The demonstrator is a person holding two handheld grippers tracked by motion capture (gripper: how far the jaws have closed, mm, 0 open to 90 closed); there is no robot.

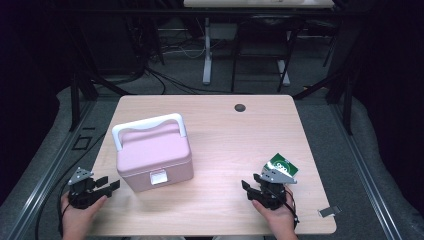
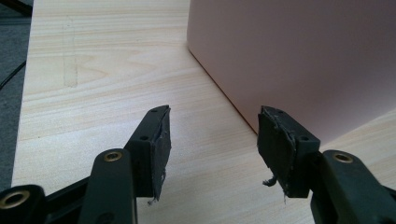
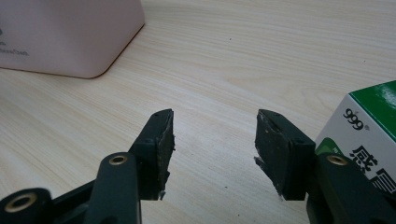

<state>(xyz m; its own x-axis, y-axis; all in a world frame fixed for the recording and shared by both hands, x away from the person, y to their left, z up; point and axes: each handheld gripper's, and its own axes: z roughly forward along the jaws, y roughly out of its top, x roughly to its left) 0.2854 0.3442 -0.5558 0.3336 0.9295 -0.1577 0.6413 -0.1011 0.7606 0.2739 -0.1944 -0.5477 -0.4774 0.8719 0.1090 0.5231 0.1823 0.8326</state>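
Note:
A pink box with a white handle and a white front latch stands on the left half of the wooden table. My left gripper rests at the table's front left, open and empty, its jaws pointing at the box's side. At the front right my right gripper is open with nothing between its jaws. A green and white carton lies just behind and to the right of it; in the right gripper view the carton sits beside the right jaw and the pink box is far left.
A dark round hole marks the table's far side. A small grey piece lies at the front right corner. Beyond the table are a desk's legs and cables on the floor.

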